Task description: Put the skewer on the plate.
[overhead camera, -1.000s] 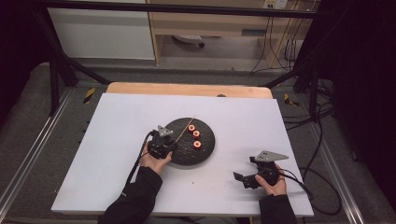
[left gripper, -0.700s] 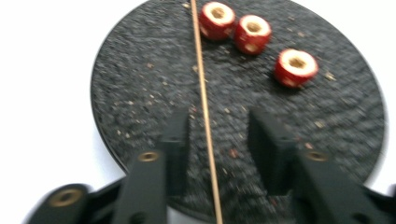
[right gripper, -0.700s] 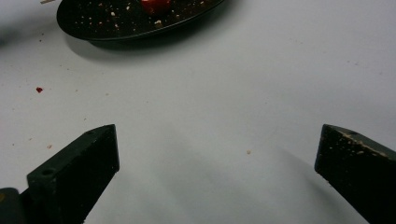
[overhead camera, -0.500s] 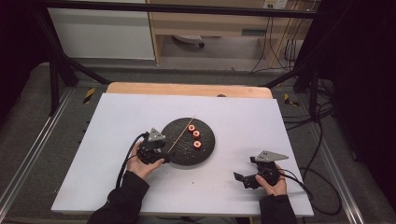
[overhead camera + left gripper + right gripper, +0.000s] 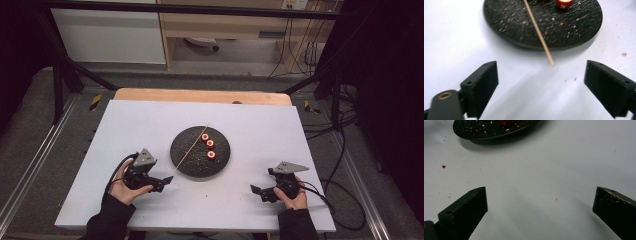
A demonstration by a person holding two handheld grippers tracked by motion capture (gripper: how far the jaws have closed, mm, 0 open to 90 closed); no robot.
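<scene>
I am holding the left gripper (image 5: pixel 167 180) spread near the desk's front edge, facing the skewer (image 5: pixel 538 32) overhanging the plate (image 5: pixel 186 160); the right gripper (image 5: pixel 256 191) is idling spread.

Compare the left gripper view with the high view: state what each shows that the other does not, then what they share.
The left gripper view alone brings out crumbs scattered over the black plate and red specks on the white table, with its own open jaws rising from the bottom. The high view alone takes in both hands, the left gripper, the right gripper, three red pieces in a row on the plate, and the floor and cables around the table. Both show the plate and the wooden skewer lying across it, one end jutting over the rim.
</scene>
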